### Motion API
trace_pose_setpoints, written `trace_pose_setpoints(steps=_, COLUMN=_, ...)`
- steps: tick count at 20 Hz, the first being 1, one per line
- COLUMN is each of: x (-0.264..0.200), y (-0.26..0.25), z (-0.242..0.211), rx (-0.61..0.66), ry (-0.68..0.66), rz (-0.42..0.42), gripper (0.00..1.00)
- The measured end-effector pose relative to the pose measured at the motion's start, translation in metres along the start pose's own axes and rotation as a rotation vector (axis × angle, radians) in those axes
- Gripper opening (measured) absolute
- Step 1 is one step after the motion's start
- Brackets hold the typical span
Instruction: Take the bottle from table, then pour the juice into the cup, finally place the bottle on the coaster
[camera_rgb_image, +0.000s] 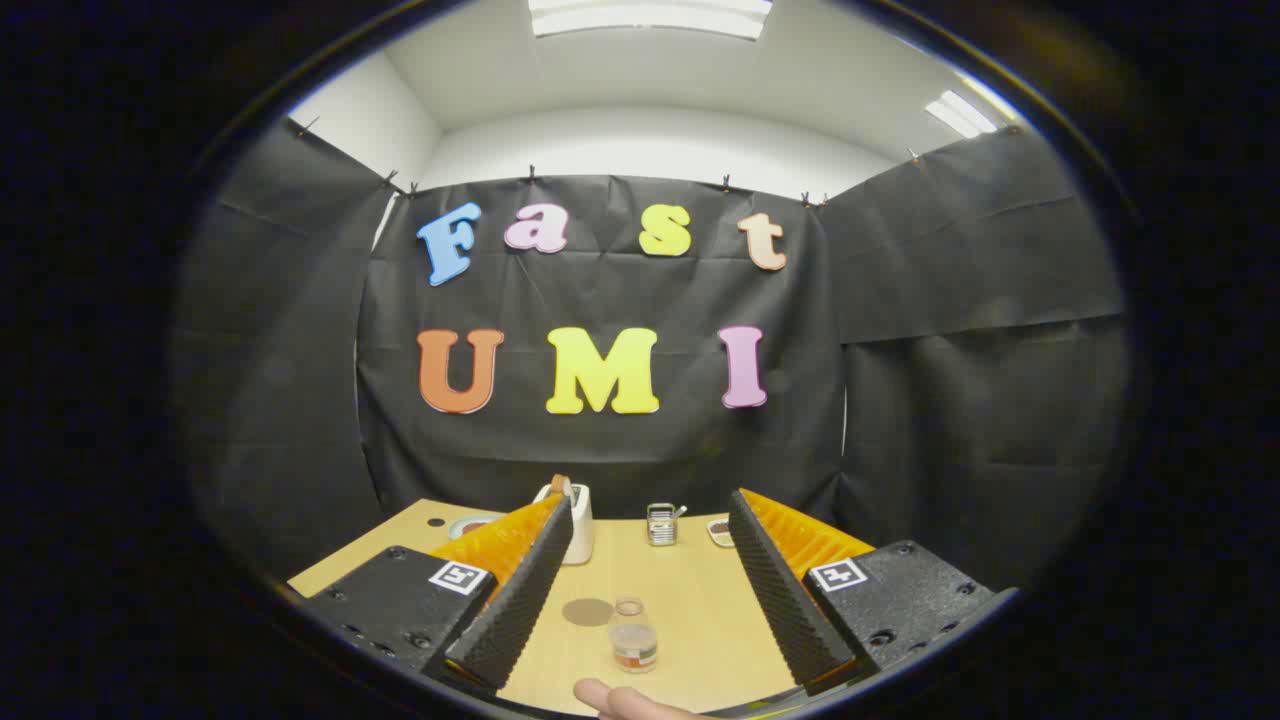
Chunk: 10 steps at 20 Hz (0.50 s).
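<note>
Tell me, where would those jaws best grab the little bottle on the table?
Probably around its straight middle, coming level from the near side. The bottle stands upright between the open gripper jaws, its neck narrower than its body, with the coaster just beside it, so a sideways squeeze looks steadiest.

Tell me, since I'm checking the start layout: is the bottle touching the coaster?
Apart. The gripper view shows bare table between the bottle and the coaster, with the open gripper holding nothing.
</note>
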<state>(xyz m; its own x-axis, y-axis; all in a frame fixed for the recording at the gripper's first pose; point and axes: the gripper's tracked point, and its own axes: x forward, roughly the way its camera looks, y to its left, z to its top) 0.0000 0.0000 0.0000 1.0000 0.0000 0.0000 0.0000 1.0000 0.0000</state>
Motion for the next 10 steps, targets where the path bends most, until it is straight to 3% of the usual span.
trace_pose_setpoints(steps=10, x=-0.01, y=-0.009, z=0.006, rx=-0.005, ry=-0.012, rz=-0.013, gripper=1.0)
